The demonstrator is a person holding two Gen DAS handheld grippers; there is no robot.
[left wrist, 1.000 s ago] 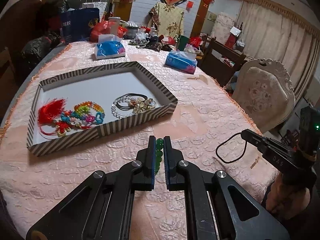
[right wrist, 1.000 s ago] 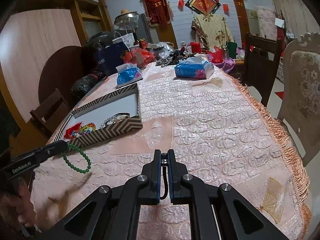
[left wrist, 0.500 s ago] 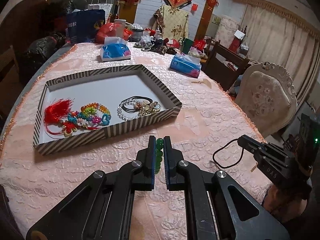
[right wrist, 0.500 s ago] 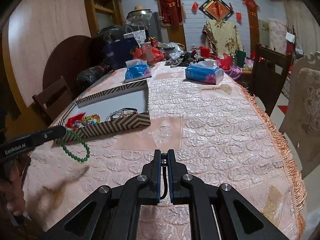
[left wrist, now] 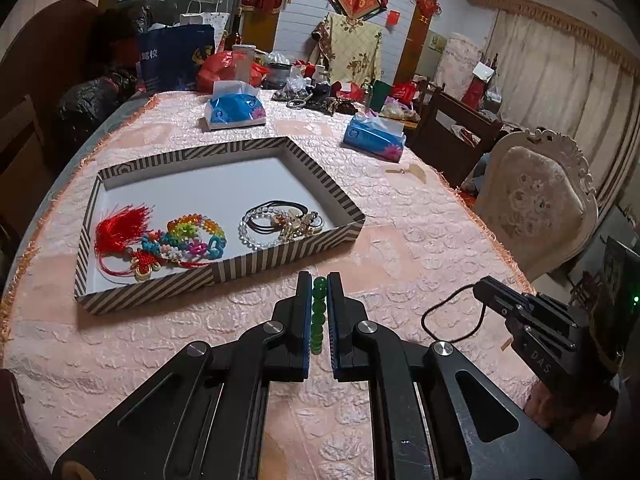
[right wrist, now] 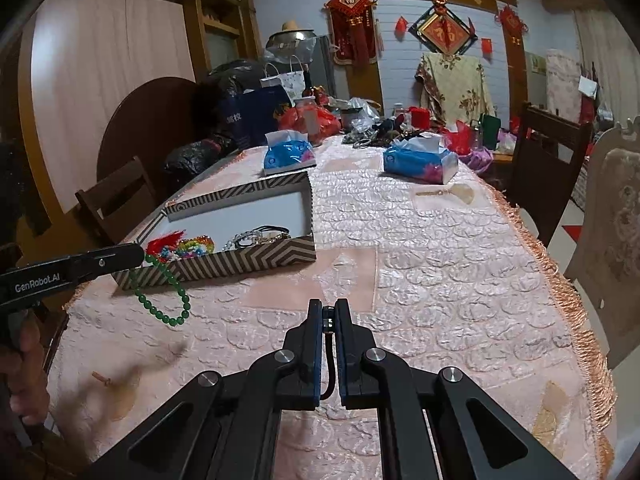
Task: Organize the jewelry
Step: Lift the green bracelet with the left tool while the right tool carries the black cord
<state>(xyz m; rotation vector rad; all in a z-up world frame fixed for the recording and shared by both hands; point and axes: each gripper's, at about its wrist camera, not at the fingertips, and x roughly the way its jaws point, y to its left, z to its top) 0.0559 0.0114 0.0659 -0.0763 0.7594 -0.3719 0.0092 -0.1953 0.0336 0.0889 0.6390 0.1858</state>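
Observation:
My left gripper [left wrist: 319,280] is shut on a green bead bracelet [left wrist: 319,314], which hangs in a loop below it in the right wrist view [right wrist: 166,300], above the tablecloth just in front of the striped tray [left wrist: 288,252]. My right gripper [right wrist: 329,312] is shut on a black cord loop [right wrist: 329,360], which dangles from its tip in the left wrist view [left wrist: 448,312], to the right of the tray. The tray holds a red tassel knot [left wrist: 120,232], a rainbow bead bracelet [left wrist: 196,228], and a clear bead bracelet with black cords and charms [left wrist: 276,222].
Two blue tissue packs [left wrist: 234,110] [left wrist: 374,136] lie beyond the tray on the pink tablecloth [left wrist: 400,240]. A small fan-shaped comb [left wrist: 412,170] lies near the right edge. Clutter and bags crowd the far end. A cream chair [left wrist: 536,208] stands at the right.
Both grippers have drawn back a little and risen, each still holding its piece. The tray looks slightly farther and more central in the left wrist view.

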